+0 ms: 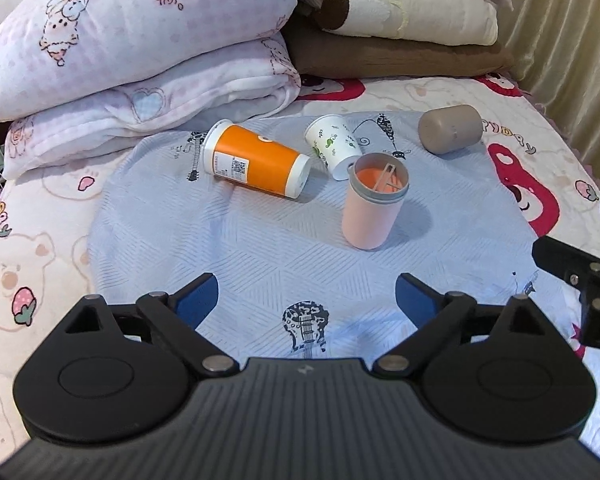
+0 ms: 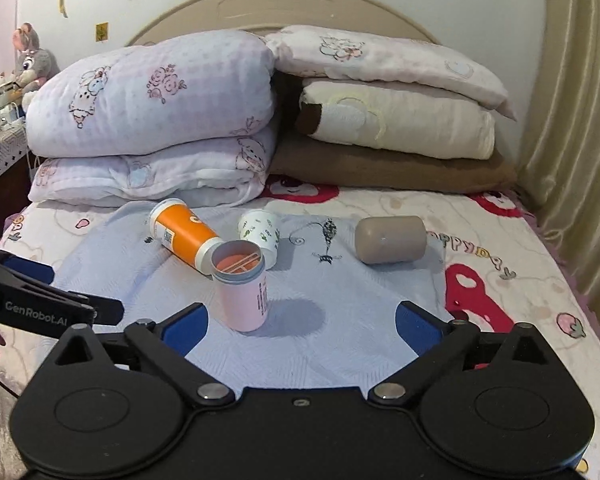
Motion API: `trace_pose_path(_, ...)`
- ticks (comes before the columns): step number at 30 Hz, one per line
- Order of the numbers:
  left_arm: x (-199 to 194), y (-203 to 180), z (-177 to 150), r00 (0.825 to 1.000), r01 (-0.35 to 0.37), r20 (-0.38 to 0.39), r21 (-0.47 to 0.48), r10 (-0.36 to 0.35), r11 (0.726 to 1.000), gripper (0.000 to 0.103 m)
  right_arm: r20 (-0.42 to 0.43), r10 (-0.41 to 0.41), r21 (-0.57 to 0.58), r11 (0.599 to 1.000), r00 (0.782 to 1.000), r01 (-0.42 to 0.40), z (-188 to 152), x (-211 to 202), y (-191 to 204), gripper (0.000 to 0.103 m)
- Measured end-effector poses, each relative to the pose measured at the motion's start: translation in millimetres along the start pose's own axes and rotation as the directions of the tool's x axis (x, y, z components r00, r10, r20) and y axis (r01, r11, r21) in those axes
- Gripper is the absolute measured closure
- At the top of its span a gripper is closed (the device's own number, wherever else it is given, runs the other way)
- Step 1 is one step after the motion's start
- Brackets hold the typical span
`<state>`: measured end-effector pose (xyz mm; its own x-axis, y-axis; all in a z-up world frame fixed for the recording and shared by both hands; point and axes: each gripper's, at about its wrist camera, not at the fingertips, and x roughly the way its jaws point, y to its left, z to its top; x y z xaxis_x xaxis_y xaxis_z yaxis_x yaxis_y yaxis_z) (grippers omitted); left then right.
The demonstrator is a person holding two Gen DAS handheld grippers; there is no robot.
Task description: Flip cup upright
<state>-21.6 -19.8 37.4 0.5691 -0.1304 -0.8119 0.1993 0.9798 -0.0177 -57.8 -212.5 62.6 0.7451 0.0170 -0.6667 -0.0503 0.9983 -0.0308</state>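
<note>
Nearest the lens in the left wrist view, the left gripper has its two blue-padded fingers spread wide apart over the pale blue cloth, with nothing between them. From the right wrist camera the right gripper looks the same: jaws fully parted and empty, hovering low over the near part of the cloth.

Four cups are on the cloth, which is spread over the cartoon-print bedsheet. One stands upright: a pink cup with a grey rim and an orange inside, near the cloth's middle. Three lie on their sides. The orange cup, with white ends and a printed label, lies towards the cloth's far-left part. The white cup, patterned with small green motifs, lies just beside it, its base close behind the pink cup's rim; whether they touch cannot be told. The taupe cup lies well apart from the others at the cloth's far-right edge.

Along the head of the bed are two stacks of bedding: a folded white-and-pink quilt on the left, and a pile of three cream and brown pillows on the right.
</note>
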Motion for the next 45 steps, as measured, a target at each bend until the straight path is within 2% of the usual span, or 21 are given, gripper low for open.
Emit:
trace_pose_path(7, -4.5, 0.5, -2.0, 0.998, -0.059, -0.024, 0.009, 0.059, 0.998, 0.005, -0.026, -0.061, 0.008, 0.998, 0.998, 0.061, 1.5, -2.8, 2.3, 0.001)
trace_pose_path(16, 5.5, 7.9, -0.9, 0.989, -0.119, -0.085, 0.015, 0.12, 0.993, 0.005, -0.086, -0.088, 0.032, 0.995, 0.992, 0.091, 0.2, 3.3, -7.8, 0.001)
trace_pose_path(30, 6.5, 17.0, -0.8, 0.989, -0.107, -0.105, -0.018, 0.105, 0.994, 0.005, -0.126, -0.137, 0.042, 0.989, 0.983, 0.143, -2.6, 5.5, -11.0, 0.001)
trace_pose_path(45, 4.9, 20.7, 0.0, 0.986, -0.135, -0.104, -0.043, 0.13, 0.99, 0.005, -0.118, -0.139, 0.052, 0.988, 0.983, 0.146, -2.9, 3.3, -14.3, 0.001)
